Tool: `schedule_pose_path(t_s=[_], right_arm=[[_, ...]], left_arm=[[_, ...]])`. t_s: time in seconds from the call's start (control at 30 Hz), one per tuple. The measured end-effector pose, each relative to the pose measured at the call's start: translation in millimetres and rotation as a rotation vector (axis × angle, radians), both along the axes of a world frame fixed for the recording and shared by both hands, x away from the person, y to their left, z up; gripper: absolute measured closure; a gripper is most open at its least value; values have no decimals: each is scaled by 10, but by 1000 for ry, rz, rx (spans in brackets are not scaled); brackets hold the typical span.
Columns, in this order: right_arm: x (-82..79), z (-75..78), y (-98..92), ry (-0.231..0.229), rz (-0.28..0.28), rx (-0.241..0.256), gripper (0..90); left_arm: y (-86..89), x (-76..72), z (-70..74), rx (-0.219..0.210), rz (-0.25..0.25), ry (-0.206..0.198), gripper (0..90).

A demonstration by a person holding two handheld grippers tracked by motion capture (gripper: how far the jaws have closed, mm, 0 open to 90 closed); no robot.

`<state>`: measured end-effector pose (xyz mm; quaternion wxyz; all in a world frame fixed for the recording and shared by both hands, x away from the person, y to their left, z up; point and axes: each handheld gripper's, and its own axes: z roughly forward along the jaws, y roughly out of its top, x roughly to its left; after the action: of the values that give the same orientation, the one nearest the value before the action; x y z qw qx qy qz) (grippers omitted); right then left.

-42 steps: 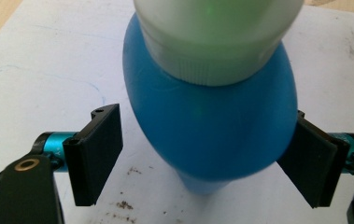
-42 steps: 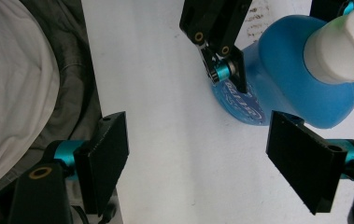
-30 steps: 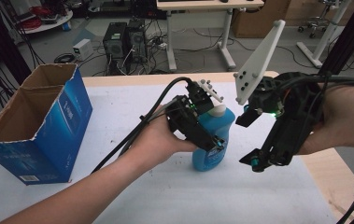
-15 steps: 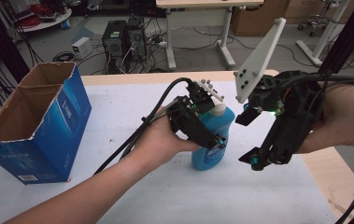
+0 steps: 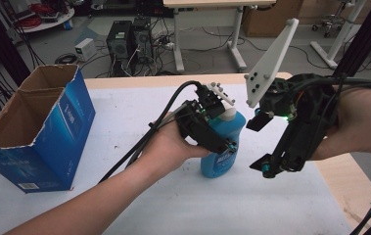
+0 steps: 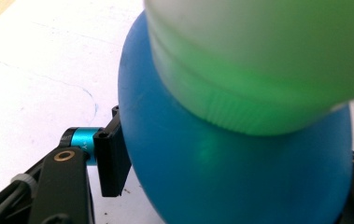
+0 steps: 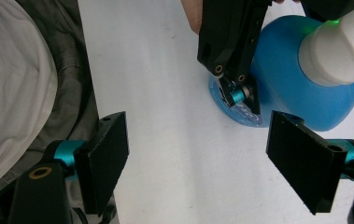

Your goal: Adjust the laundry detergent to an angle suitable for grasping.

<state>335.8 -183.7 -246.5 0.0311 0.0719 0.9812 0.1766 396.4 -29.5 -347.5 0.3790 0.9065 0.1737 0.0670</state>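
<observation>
Blue detergent bottle (image 5: 222, 147) upright mid-table, white cap (image 5: 228, 113) on; left gripper (image 5: 211, 139) clamped on bottle body. Right gripper (image 5: 271, 166) just right of bottle, jaws wide apart, holding nothing. Cardboard box (image 5: 36, 132) far left

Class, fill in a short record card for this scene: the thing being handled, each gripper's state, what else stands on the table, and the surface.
handled thing: blue bottle with a white cap, upright on the table
left gripper: jaws shut on the blue bottle's body, one on each side
right gripper: open, jaws wide apart, beside the bottle and not touching it
other thing: blue cardboard box, top flaps open, at the table's left
surface: white table top with a wooden edge
</observation>
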Motion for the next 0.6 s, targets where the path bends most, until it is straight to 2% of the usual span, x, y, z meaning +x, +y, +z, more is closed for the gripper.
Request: schedule_pose_path(t_s=[0.1, 0.17, 0.6], right_arm=[[-6, -1, -2, 0, -3, 1, 205], [-8, -1, -4, -1, -5, 0, 205], [-8, -15, -7, 3, -7, -1, 205]], left_arm=[[-1, 2, 1, 4, -1, -1, 356], [-7, -7, -2, -12, 0, 7, 378], [17, -16, 15, -16, 24, -25, 422]])
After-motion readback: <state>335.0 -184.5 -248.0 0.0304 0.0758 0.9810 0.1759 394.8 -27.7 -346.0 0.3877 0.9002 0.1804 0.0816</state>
